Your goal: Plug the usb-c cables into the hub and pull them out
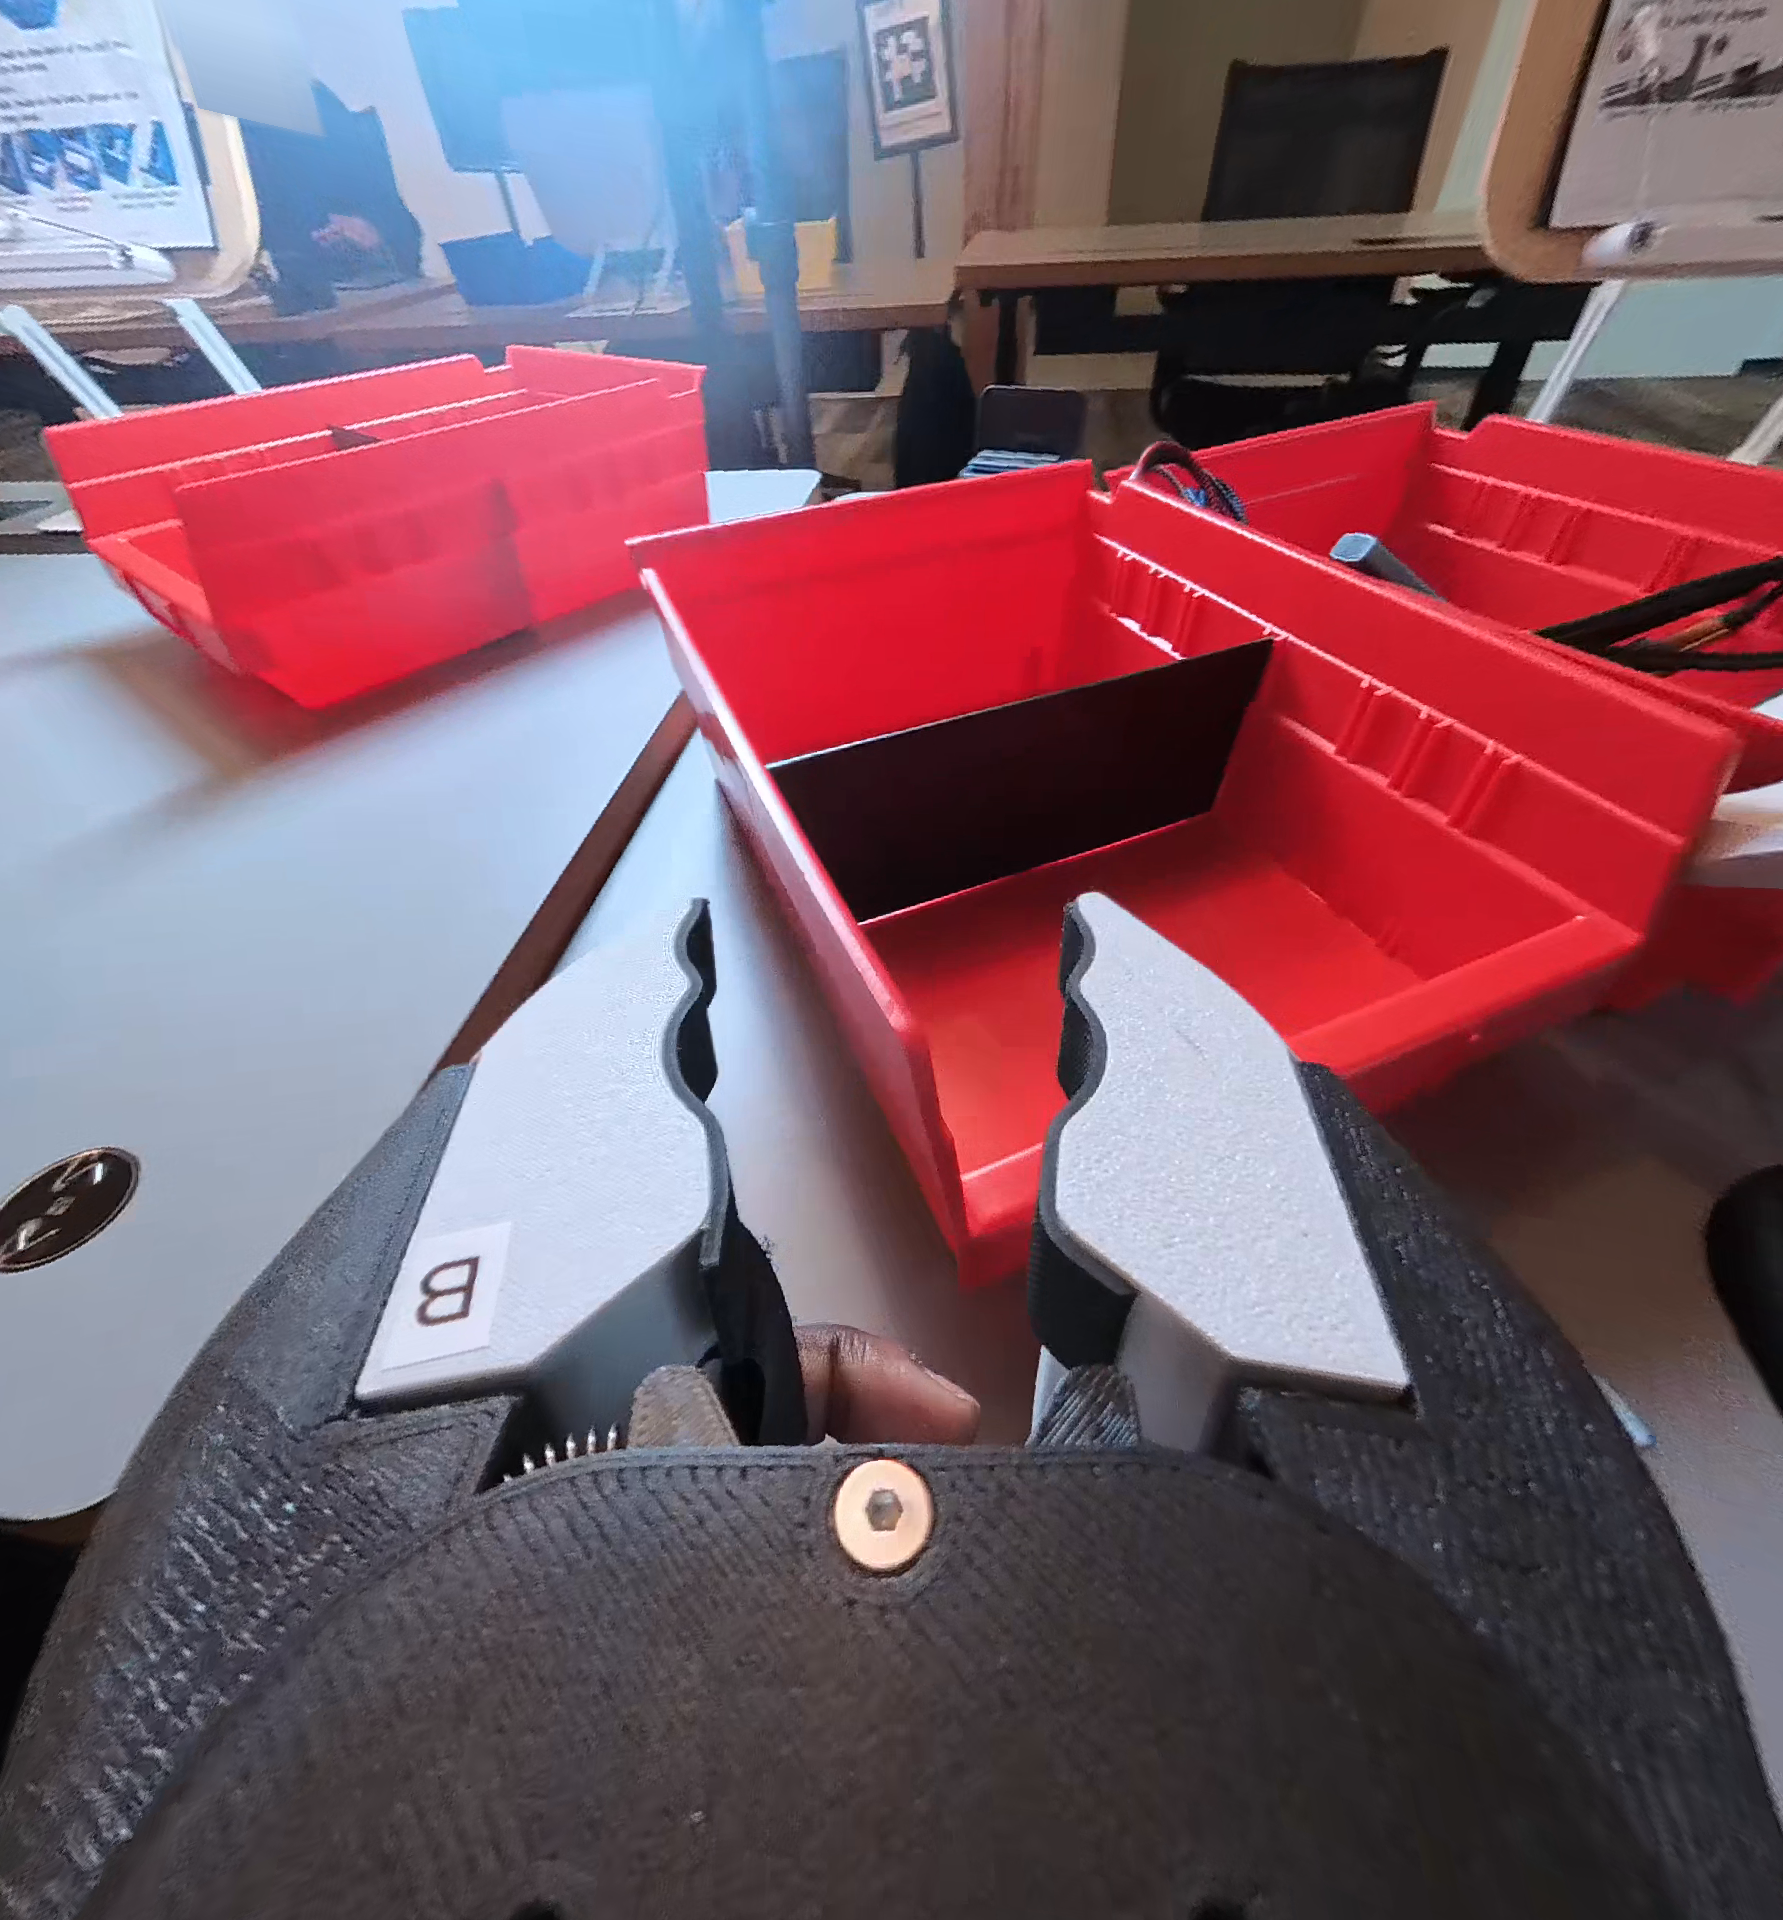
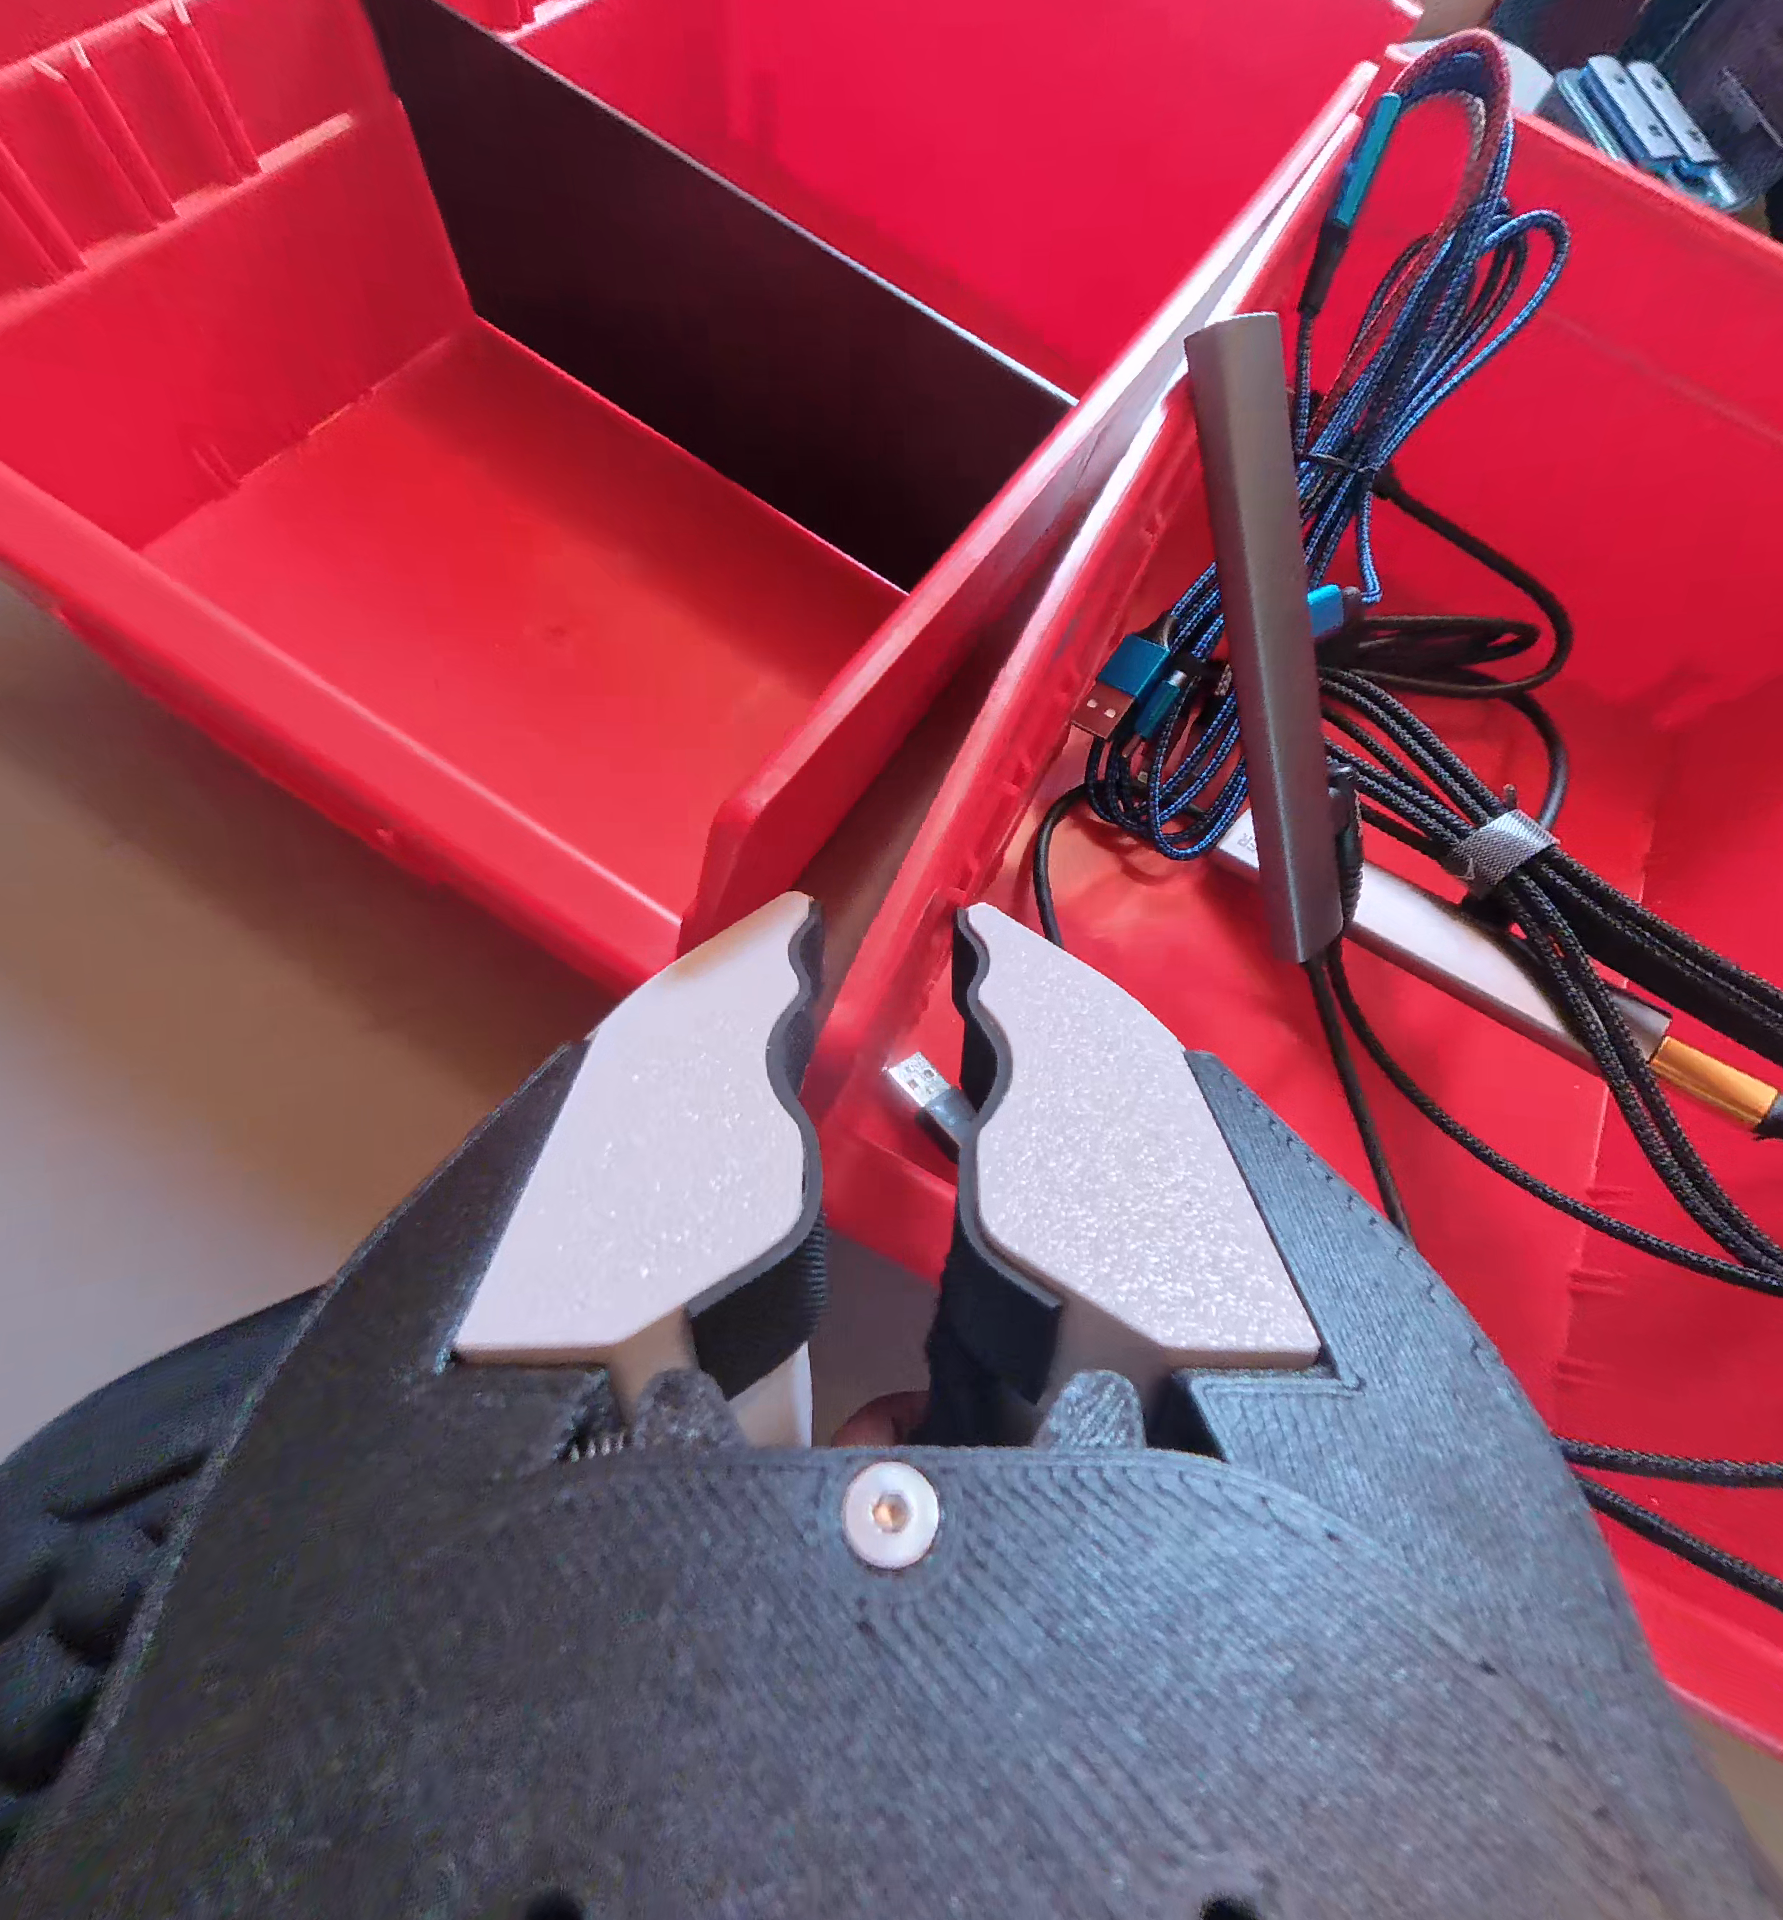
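On the far left of the left wrist view, a cluster of red bins (image 1: 378, 520) sits well apart from the action. The left gripper (image 1: 882, 925) hovers released, its jaws wide apart and holding nothing, over the near compartment of the divided red bin (image 1: 1489, 935) with the black divider (image 1: 1012, 779).

In the right wrist view, the right gripper (image 2: 887, 925) is also released and empty, its jaws straddling the rim where that bin meets the cable bin (image 2: 1697, 727). There the grey hub (image 2: 1266, 644) leans upright among the blue braided cable (image 2: 1427, 312) and black braided cables (image 2: 1593, 935), with a second flat grey hub (image 2: 1438, 935) lying beneath.

The risk is the tangle: lifting the hub could drag looped cables along. A finger could also catch the bin wall, or nudge the loose USB plug (image 2: 923, 1091) beside it.
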`<state>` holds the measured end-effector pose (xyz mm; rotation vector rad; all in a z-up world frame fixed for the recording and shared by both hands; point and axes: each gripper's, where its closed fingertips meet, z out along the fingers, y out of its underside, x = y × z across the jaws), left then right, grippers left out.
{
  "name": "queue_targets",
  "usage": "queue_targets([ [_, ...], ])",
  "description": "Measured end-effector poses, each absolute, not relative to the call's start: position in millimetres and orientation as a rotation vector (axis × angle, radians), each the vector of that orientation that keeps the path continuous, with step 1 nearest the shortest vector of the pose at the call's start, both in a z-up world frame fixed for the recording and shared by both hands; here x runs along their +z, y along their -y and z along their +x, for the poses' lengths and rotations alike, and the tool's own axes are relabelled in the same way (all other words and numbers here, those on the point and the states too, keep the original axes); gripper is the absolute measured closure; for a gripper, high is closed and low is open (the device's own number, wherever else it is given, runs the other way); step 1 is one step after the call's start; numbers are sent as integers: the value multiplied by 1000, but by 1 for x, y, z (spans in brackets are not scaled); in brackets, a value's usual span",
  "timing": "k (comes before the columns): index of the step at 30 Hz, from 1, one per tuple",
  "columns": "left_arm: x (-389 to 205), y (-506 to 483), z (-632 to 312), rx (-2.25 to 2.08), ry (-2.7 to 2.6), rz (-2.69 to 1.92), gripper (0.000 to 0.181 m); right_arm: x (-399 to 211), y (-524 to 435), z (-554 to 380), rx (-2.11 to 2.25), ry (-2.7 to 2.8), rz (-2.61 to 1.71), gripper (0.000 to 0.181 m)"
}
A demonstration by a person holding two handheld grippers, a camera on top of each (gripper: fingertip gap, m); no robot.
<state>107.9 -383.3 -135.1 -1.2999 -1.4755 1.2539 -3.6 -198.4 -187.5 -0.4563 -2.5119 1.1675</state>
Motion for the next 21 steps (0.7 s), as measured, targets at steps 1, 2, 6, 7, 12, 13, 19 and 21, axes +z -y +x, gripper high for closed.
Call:
queue_targets([
  [1, -137, 387, 108, 1261, 1488, -1286, 117, -187, 201, -4, 1184, 2511, -457, 157],
  [2, -139, 391, 108, 1266, 1504, -1269, 117, -187, 202, -4, 1206, 2507, -463, 156],
  [6, -167, 404, 101, 1276, 1613, -1292, 117, -170, 193, -3, 1389, 2363, -549, 138],
  [7, -174, 403, 99, 1270, 1628, -1322, 123, -161, 190, 0, 1455, 2294, -554, 134],
  [12, -181, 401, 102, 1285, 1710, -1424, 171, -124, 189, 42, 1709, 2042, -399, 132],
  [13, -181, 402, 107, 1277, 1747, -1451, 172, -129, 192, 51, 1695, 2065, -371, 138],
  [19, -179, 383, 128, 1124, 1735, -1547, 140, -178, 215, 55, 1509, 2342, -452, 129],
  [21, -177, 385, 122, 1137, 1703, -1473, 134, -184, 224, 49, 1462, 2370, -448, 141],
])
